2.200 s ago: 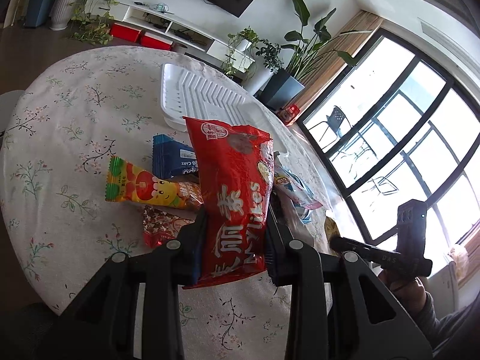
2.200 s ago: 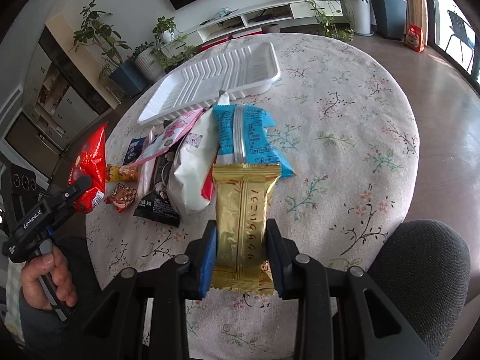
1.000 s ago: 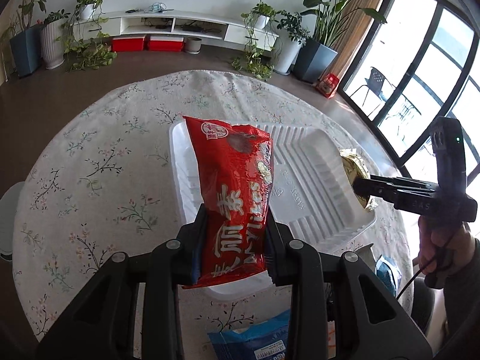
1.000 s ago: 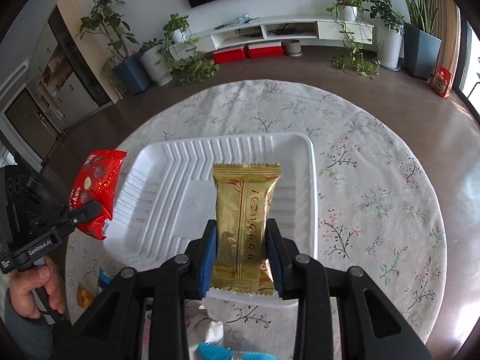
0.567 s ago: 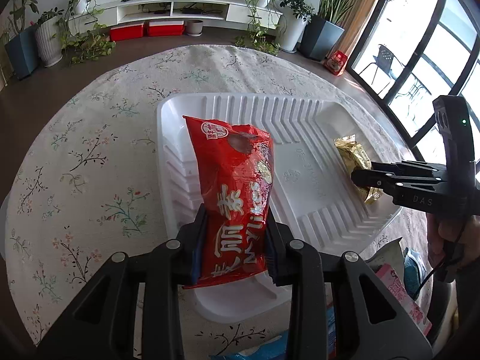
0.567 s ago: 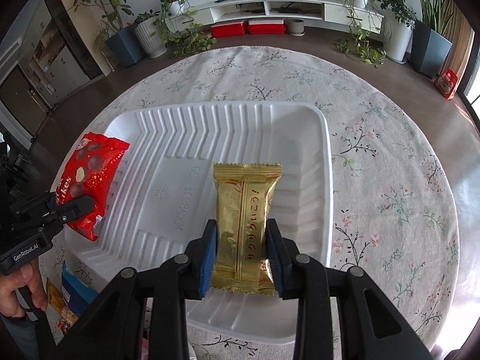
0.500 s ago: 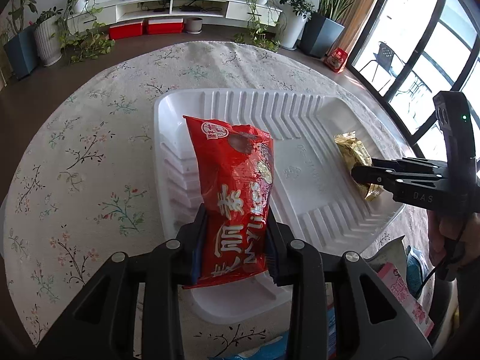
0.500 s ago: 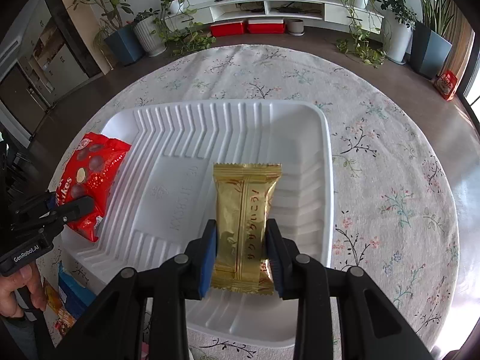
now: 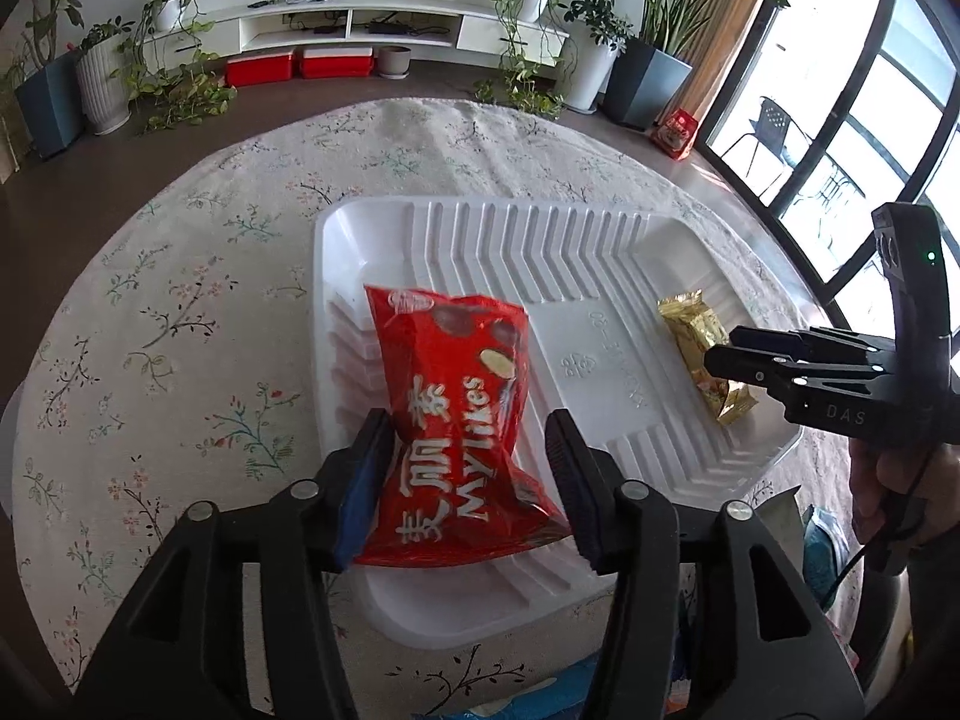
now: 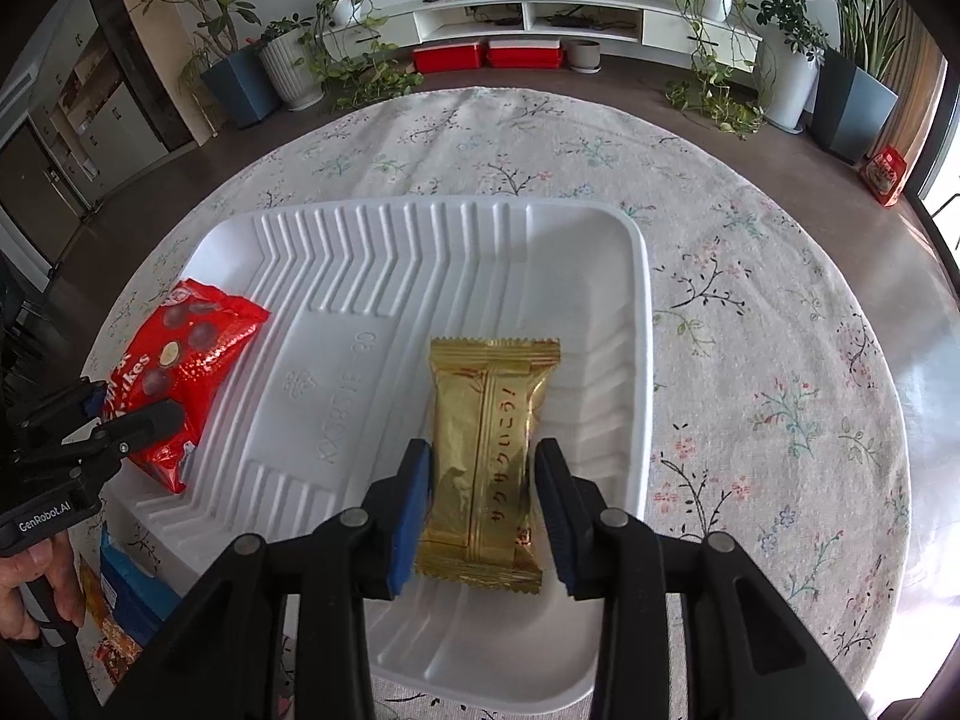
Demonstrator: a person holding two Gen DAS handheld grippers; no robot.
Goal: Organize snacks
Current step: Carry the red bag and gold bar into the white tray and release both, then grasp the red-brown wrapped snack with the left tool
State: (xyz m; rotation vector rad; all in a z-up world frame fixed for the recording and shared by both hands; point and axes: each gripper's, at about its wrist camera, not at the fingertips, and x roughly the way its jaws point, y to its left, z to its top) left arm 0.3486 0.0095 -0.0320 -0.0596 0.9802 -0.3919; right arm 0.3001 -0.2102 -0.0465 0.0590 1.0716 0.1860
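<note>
A white ribbed tray sits mid-table. A red snack bag lies on the tray's left side, between the jaws of my left gripper. Those jaws are opening, and a gap shows beside the right pad. A gold wafer packet lies flat on the tray's right side. My right gripper straddles it, its jaws opening, with gaps on both sides.
The round table wears a floral cloth. A blue packet and an orange snack lie near the tray's front-left corner. A hand grips the right tool. Potted plants and a low white shelf stand beyond.
Both grippers sank toward the tray with their packets. Their jaws have spread, and the red bag and gold packet now rest on the tray instead of being pinched.
</note>
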